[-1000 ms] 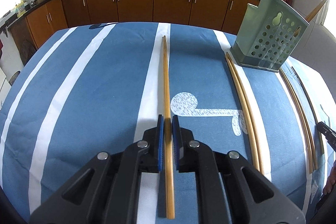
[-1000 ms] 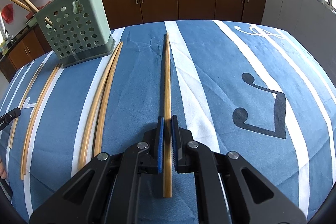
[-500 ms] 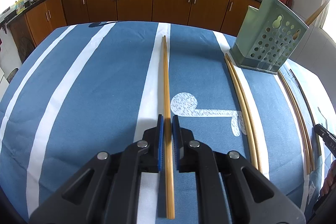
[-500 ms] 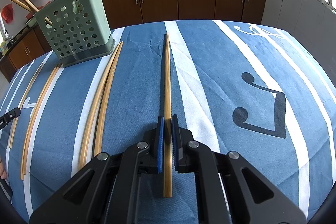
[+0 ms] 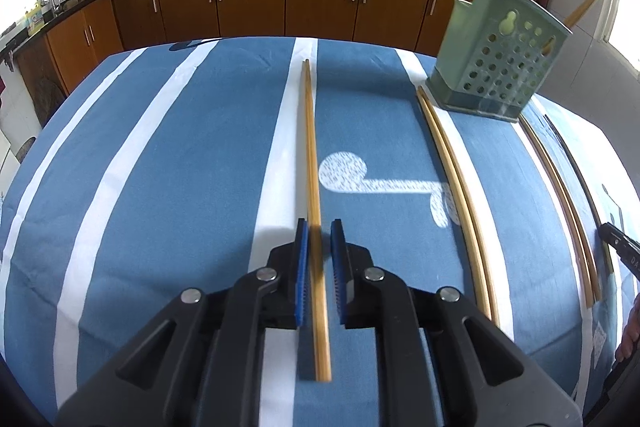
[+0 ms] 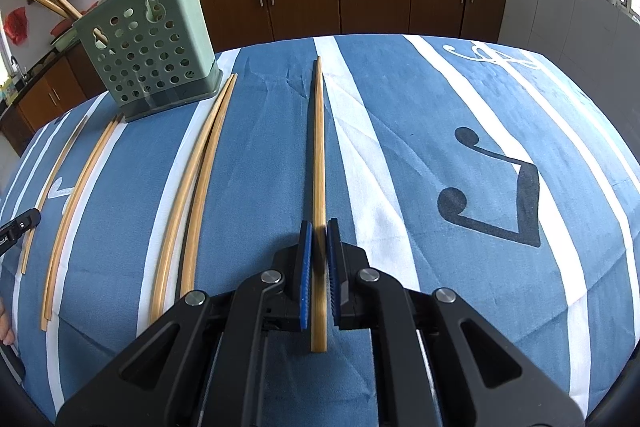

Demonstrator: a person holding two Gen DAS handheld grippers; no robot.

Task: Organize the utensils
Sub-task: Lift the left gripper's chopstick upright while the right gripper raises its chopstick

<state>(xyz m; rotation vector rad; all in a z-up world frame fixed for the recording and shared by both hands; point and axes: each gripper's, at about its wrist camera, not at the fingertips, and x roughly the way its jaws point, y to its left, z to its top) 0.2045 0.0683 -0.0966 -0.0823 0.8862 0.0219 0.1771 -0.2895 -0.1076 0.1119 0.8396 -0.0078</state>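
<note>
Gripping one bamboo chopstick (image 6: 319, 163) tight, right gripper (image 6: 319, 227) pads pressed it; left gripper (image 5: 319, 227) jaws were opening, a chopstick pair (image 5: 310, 155) loose between them. Green holder (image 5: 496, 67) stood nearby on the blue striped tablecloth (image 5: 180, 167); no writing was readable

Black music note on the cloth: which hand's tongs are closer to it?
Right. The right tongs, shut on chopsticks, sit just left of the black music note; the left tongs, opening around another pair, are away at the picture's left edge.
</note>
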